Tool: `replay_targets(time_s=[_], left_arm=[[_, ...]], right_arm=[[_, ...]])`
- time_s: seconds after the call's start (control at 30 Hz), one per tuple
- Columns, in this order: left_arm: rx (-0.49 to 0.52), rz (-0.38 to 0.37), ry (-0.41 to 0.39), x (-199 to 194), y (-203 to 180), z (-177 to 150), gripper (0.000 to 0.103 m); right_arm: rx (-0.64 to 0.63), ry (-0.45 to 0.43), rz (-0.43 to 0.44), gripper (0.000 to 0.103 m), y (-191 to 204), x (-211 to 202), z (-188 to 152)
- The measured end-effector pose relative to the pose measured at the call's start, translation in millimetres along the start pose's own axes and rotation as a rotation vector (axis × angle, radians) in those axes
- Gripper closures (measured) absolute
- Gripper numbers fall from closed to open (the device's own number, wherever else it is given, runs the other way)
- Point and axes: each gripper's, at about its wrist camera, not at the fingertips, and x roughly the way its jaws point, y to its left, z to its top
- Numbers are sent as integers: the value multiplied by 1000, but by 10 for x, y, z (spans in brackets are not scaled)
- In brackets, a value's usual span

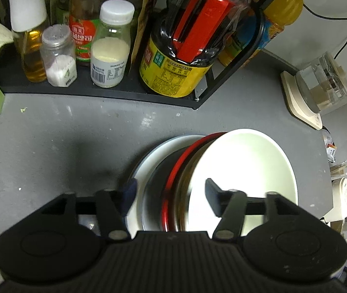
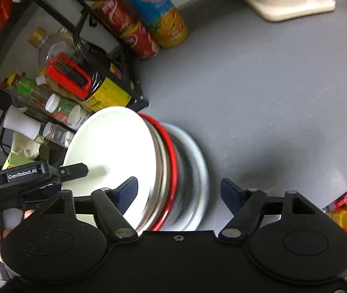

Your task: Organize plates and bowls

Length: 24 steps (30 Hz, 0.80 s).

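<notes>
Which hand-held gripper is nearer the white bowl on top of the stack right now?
Left. The left hand-held gripper straddles the white bowl's rim, one finger over its inside. The right hand-held gripper spans the stack's other side, open, nearer the grey plate.

on my right wrist view i read "genrobot.ai" in white letters on the left gripper [image 2: 75, 171], on its black body. the labels on the dark sauce jug [image 1: 173, 73], the red-labelled bottle [image 1: 84, 39] and the small white-capped bottle [image 1: 110, 56] carry print i cannot read with certainty.
</notes>
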Motion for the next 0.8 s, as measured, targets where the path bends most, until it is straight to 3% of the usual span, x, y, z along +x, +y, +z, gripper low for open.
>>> replay_targets(time_s=[0.07, 0.3, 0.5, 0.8], left_arm=[[4, 16, -12, -46, -37, -20, 26], [61, 10, -50, -214, -193, -162, 18], [113, 4, -116, -541, -382, -395, 14], [137, 18, -176, -1137, -569, -1000, 11]], right_arm=[[-10, -35, -12, 18, -22, -90, -18], [-22, -107, -64, 1, -132, -485, -243], [-33, -187, -98, 0, -274, -989, -570], [-57, -290, -112, 0, -480, -1553, -944]])
